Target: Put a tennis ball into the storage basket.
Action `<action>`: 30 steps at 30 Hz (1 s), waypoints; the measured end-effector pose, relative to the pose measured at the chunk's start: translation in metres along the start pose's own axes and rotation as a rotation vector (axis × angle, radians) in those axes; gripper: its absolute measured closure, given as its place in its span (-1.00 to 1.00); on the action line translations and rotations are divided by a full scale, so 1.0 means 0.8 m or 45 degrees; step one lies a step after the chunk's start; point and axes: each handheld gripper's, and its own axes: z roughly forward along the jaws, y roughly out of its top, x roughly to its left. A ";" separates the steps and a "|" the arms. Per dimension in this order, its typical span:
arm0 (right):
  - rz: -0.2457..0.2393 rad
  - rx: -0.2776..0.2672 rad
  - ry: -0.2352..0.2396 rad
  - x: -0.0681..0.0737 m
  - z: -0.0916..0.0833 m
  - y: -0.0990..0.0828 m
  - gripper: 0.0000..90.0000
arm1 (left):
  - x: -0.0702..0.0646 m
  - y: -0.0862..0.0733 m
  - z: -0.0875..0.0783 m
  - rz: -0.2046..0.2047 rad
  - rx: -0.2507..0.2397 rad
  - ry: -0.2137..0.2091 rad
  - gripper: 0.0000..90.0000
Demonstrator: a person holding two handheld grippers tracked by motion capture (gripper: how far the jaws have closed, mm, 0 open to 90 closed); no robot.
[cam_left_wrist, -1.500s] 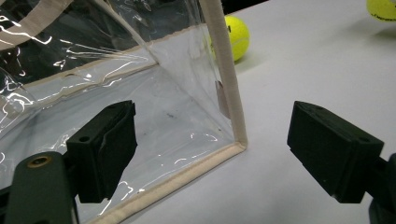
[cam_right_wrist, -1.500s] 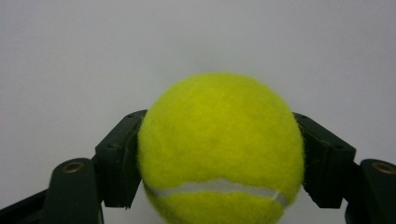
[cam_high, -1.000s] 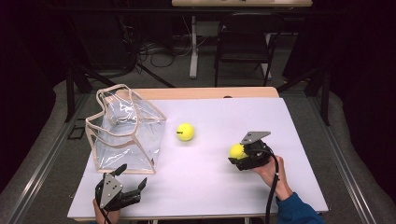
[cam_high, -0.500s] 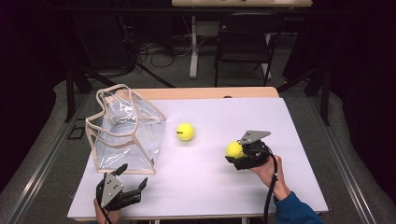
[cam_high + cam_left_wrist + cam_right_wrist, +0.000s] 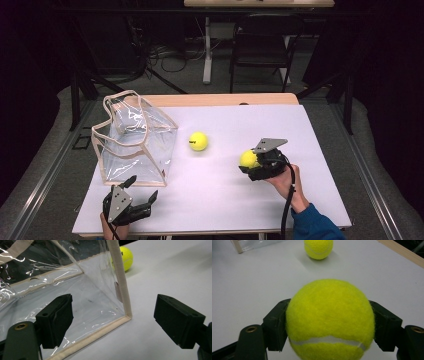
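Note:
My right gripper (image 5: 248,161) is shut on a yellow tennis ball (image 5: 248,158) at the right middle of the white table (image 5: 310,130). In the right gripper view both black pads (image 5: 278,322) press the ball's (image 5: 329,320) sides. A second tennis ball (image 5: 198,141) lies loose at the table's centre, ahead of the held one (image 5: 318,247). A clear plastic bag with beige trim (image 5: 135,142) stands at the left. My left gripper (image 5: 143,186) is open near the front edge. Its jaws straddle the bag's near corner (image 5: 125,312) without touching it.
The table's wooden far edge (image 5: 220,99) runs behind the bag. A dark chair (image 5: 260,47) and desk legs stand on the floor beyond. A person's right hand and blue sleeve (image 5: 312,225) come in at the bottom right.
My right gripper has edged a little to the left with the ball in it. The left gripper, the bag and the loose ball have stayed put.

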 end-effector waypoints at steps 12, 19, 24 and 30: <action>-0.021 -0.003 0.013 0.004 0.005 0.011 -0.42 | 0.000 0.000 0.000 0.001 0.004 -0.001 -0.65; -0.034 -0.003 0.028 0.007 0.009 0.016 -0.42 | 0.001 -0.001 0.001 -0.003 0.004 0.003 -0.65; -0.040 -0.003 0.033 0.010 0.011 0.019 -0.42 | 0.000 0.000 -0.001 0.000 0.001 0.004 -0.65; -0.048 -0.005 0.046 0.012 0.015 0.025 -0.42 | 0.001 -0.001 0.000 -0.005 -0.001 0.006 -0.65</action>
